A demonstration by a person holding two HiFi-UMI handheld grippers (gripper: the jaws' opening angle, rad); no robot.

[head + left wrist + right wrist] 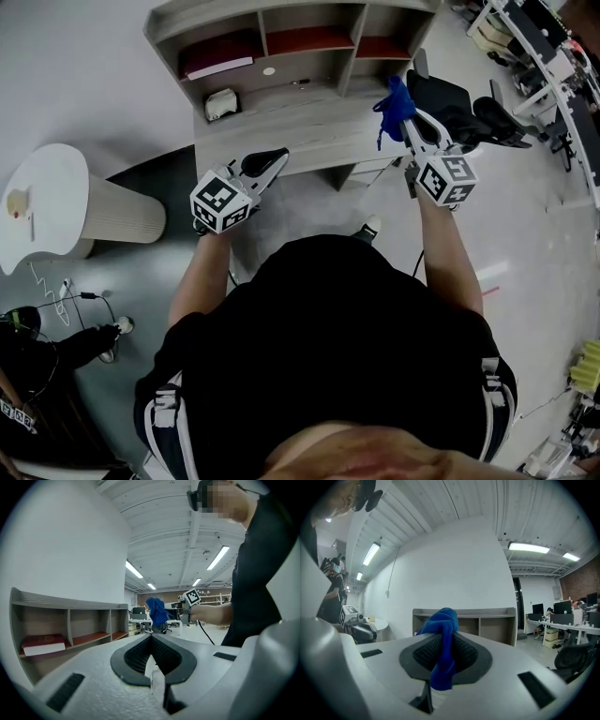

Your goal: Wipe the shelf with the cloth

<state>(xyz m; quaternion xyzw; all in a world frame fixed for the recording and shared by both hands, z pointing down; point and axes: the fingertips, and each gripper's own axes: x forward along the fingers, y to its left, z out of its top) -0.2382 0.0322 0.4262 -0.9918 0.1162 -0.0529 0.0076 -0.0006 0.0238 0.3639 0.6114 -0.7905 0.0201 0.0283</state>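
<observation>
The right gripper (444, 641) is clenched on the cloth (440, 620). In its own view the blue cloth is pinched between the ribbed pads, bunched above the tips and hanging in a fold below them. The left gripper (151, 637) is closed on nothing, its pads meeting in a thin line.

In the head view the right gripper (410, 120) holds the cloth (394, 97) up over the right end of the tabletop (309, 127), in front of the shelf (253, 11) and off every surface. The left gripper (275, 159) hangs at the tabletop's front edge, well apart from the cloth.

The shelf has three open bays with red floors. A book (219, 67) lies in the left bay, and a small white box (222, 103) sits on the tabletop below it. A black chair (448, 97) stands just right of the cloth, and a round table (42, 211) is off to the left.

Only the left gripper view shows the shelf (70, 606) from the side, with the book (44, 644) in the near bay and the cloth (157, 611) raised beyond. Only the right gripper view shows the shelf (487, 616) head-on behind the cloth, with office desks (562, 627) at right and a standing person (333, 597) at left
</observation>
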